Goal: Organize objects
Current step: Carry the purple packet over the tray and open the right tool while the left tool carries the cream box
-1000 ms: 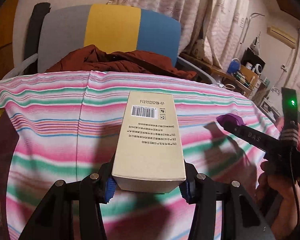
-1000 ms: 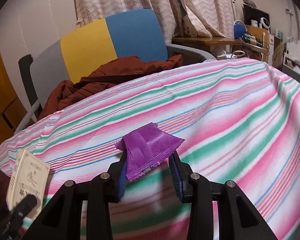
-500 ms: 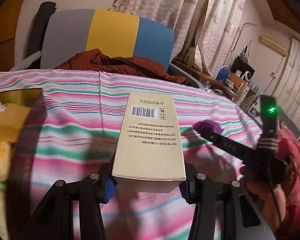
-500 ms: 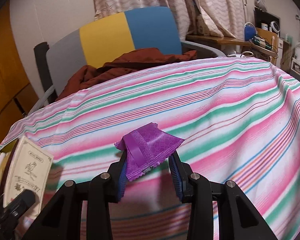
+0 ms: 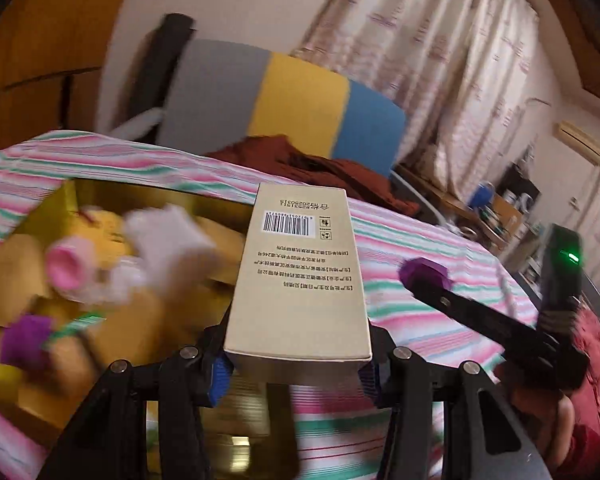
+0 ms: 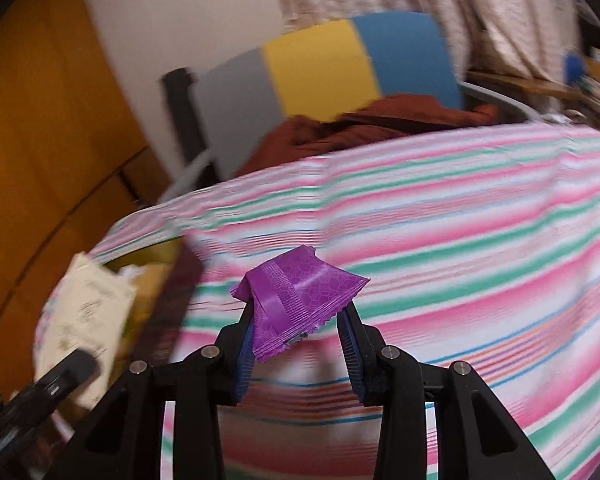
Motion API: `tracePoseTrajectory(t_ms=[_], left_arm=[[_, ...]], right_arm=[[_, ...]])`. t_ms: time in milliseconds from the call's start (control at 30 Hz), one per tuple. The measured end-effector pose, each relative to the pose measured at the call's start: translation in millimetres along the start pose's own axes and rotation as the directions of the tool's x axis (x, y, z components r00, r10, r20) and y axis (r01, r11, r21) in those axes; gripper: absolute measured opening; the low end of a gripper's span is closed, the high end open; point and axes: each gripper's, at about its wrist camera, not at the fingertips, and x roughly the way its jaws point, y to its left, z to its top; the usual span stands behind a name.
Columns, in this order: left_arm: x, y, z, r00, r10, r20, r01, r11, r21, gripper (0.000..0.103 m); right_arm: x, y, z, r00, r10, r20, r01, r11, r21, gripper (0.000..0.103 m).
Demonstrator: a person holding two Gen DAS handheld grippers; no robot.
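My left gripper [image 5: 294,374] is shut on a beige carton [image 5: 300,276] with a barcode and holds it over the near edge of a gold box [image 5: 148,196]. The gold box holds several items, among them a pink-capped white item [image 5: 72,268] and a purple packet [image 5: 24,338]. My right gripper [image 6: 298,354] is shut on a crumpled purple packet [image 6: 296,300] above the striped cloth [image 6: 480,248]. The right gripper also shows in the left wrist view [image 5: 424,276], to the right of the carton. The carton shows in the right wrist view [image 6: 86,320] at the left.
A grey, yellow and blue chair [image 5: 284,96] with a red-brown garment [image 5: 300,160] stands behind the table. Curtains [image 5: 440,60] and a cluttered shelf [image 5: 500,208] are at the back right. A wooden wall [image 6: 40,140] is at the left.
Both grippers have swung left with their loads. The gold box has come fully into the left wrist view, and the carton is now above its edge.
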Motion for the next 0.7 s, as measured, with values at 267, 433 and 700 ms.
tracePoseTrajectory(t_ms=[267,433,700], left_arm=[[-9,78,45,0.989,0.147,-0.017,-0.148,0.987,-0.060,0.051],[0,117,65,0.980,0.185,-0.069,-0.191,0.978,-0.081,0.051],[20,151,74,0.953,0.263,-0.150,-0.273,0.961,-0.051,0.051]], right_arm=[[5,102,-16,0.978,0.193,-0.074,-0.202,0.969,-0.145,0.039],[14,146,-31,0.957,0.247,-0.152,-0.275,0.939,-0.205,0.039],[26,169,-46,0.947,0.241,-0.212,-0.290,0.926,-0.241,0.039]])
